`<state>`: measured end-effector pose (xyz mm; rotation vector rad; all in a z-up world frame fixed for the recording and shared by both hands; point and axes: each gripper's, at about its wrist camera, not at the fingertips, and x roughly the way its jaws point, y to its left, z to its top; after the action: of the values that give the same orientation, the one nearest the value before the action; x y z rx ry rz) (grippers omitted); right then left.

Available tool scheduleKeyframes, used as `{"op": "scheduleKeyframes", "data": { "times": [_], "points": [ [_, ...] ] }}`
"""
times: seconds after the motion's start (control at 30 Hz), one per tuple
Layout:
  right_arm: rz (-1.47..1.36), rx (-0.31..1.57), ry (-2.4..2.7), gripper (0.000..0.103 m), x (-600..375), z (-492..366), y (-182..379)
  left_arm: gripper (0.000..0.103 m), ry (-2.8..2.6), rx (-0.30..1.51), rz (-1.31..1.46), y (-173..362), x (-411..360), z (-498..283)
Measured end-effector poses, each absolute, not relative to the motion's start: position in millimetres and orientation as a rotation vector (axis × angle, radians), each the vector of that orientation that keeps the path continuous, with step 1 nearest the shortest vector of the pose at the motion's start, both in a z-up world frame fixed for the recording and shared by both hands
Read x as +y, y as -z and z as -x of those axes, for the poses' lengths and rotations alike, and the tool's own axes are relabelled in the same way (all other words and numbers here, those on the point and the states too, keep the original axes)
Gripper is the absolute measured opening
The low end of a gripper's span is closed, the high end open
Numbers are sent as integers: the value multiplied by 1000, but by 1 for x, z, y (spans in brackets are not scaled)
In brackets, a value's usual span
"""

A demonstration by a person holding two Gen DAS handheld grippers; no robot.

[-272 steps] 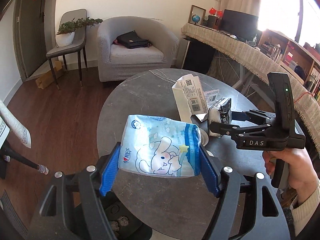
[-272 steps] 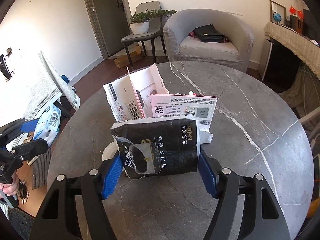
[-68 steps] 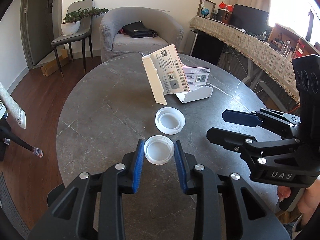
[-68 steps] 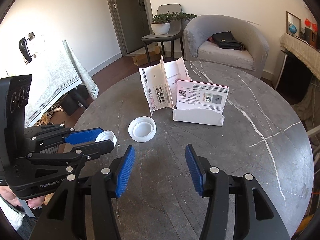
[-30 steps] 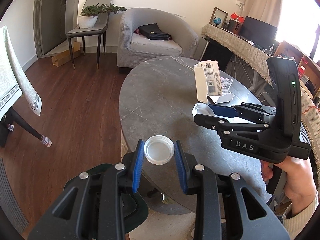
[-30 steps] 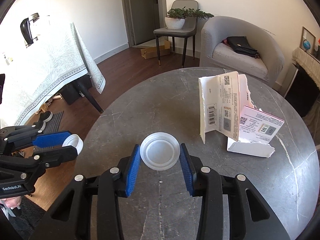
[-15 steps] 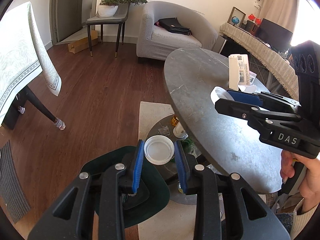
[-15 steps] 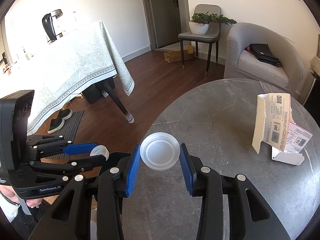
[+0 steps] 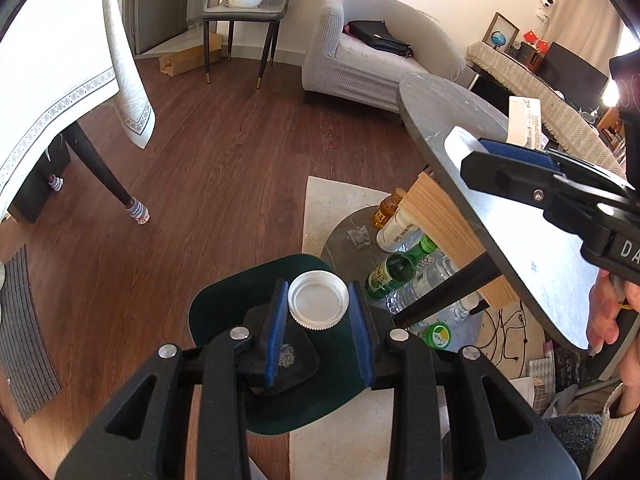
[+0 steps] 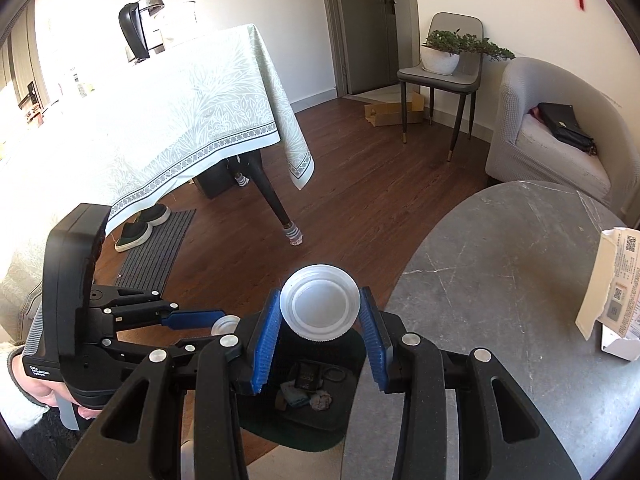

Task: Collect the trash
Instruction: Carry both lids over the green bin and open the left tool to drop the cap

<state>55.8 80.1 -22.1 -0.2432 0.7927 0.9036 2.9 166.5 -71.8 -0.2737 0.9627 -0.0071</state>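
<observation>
Trash bin (image 9: 224, 312), dark green, stands on the floor beside the round table (image 10: 500, 280). Left gripper (image 9: 318, 312) hangs over it, clamping a small white cap (image 9: 318, 300); right gripper (image 10: 319, 332) pinches a wider lid (image 10: 319, 306) nearby. Dropping step: next, both should open above the bin.

Two white lids (image 9: 318, 299) (image 10: 319, 307); one green bin (image 9: 224, 300); two tongs (image 9: 320, 320) (image 10: 318, 332); one table (image 10: 500, 280)

Only readable bits: "DA" on the right gripper (image 9: 516, 168), "Data Acquisition System" on the left gripper (image 10: 224, 326).
</observation>
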Motion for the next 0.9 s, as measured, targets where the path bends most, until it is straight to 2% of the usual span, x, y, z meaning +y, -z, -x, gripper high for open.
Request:
{"op": "scheduleKeyframes", "data": {
  "times": [0.7,0.9],
  "points": [
    [299,828,-955,40,131,-48,36,33,23,1114,285,125,181,12],
    [300,836,-955,40,134,-50,39,39,20,1135,255,132,180,12]
  ]
}}
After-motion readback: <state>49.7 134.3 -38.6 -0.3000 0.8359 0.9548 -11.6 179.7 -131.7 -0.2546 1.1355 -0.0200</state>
